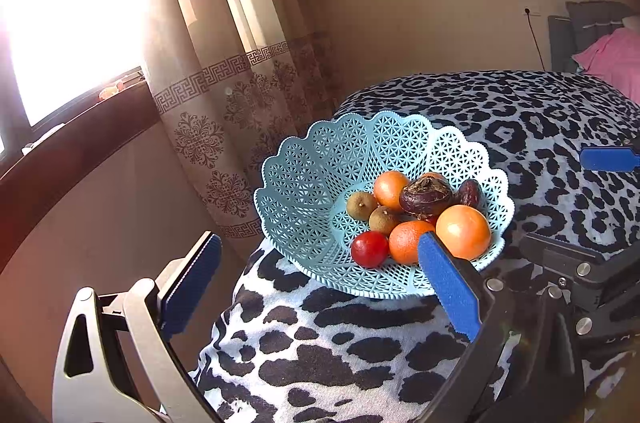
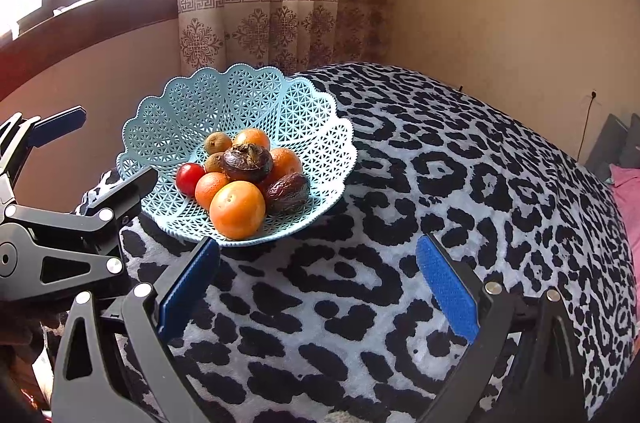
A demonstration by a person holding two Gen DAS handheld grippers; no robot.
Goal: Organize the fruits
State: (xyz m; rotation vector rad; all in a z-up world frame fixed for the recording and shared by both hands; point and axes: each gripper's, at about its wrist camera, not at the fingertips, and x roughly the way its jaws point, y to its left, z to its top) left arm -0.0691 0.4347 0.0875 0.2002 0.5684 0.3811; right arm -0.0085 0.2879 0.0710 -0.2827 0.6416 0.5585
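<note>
Fruits sit heaped in the pale blue lattice basket [image 2: 168,127], and both my claws wait by its near rim with nothing in them. My left gripper [image 1: 320,283] is spread wide, its right pad [image 1: 448,283] crossing in front of the basket's near edge just below the big orange [image 1: 463,232]; I judge that lines it up for a pick from that side. My right gripper [image 2: 316,283] is also released, jaws apart over the leopard-print blanket [image 2: 440,159], just nearer than the basket, left pad tip close to the rim. Both point forward and slightly down toward the basket. Inside it, the cherry tomato [image 2: 190,178] lies at the left of the pile, a dark brown fruit [image 2: 248,159] on top, and a wrinkled date [image 2: 289,192] at the right.
</note>
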